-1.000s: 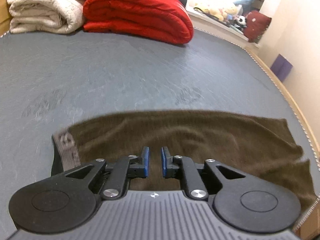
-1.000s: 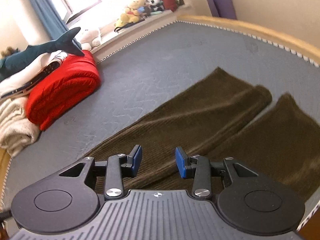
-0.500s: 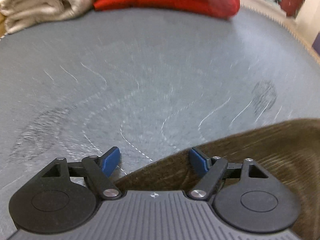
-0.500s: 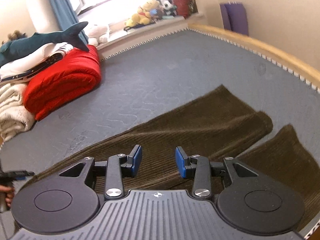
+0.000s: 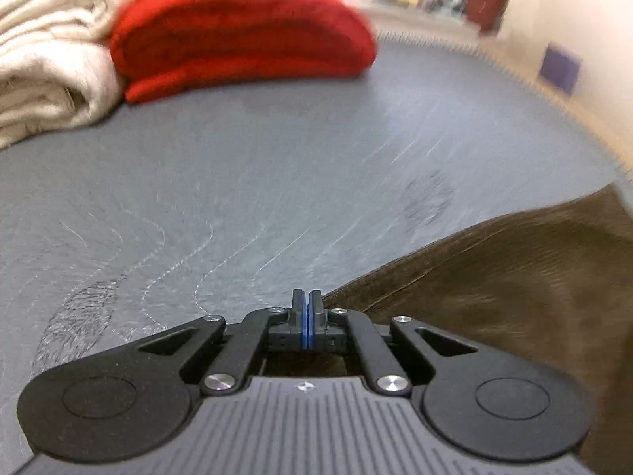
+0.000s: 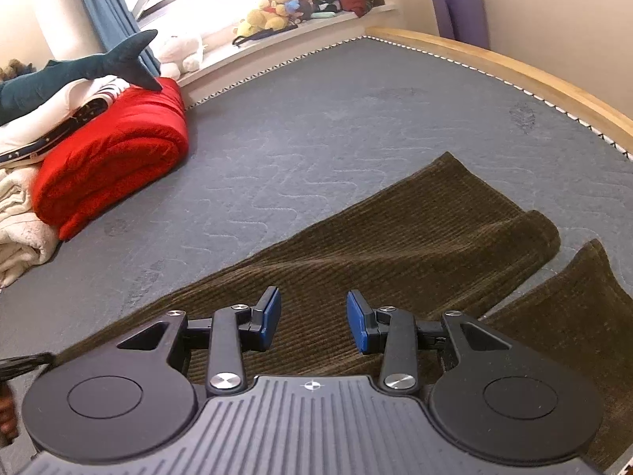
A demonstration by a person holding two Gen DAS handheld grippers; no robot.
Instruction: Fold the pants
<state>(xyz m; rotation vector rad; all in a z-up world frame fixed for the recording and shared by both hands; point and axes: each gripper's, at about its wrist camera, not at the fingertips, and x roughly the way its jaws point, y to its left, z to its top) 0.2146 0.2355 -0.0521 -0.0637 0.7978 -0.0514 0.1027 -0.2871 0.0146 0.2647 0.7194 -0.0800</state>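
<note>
Left gripper (image 5: 306, 308) fully closed at corduroy pants (image 6: 395, 245) edge; fabric between pads not discernible. Right gripper (image 6: 312, 318) half open above pants, holding nothing.

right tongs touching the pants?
Apart. Right wrist view: the right tongs stand open, blue pads hanging clear above the brown pants, nothing between them.

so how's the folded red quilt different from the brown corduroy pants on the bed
The folded red quilt is bright and puffy, rolled into a thick bundle; the brown corduroy pants are dark, ribbed and lie spread nearly flat. The quilt sits at the mattress's far end against a cream blanket; the pants lie near the hand-held grippers. Both rest on the grey quilted mattress.
</note>
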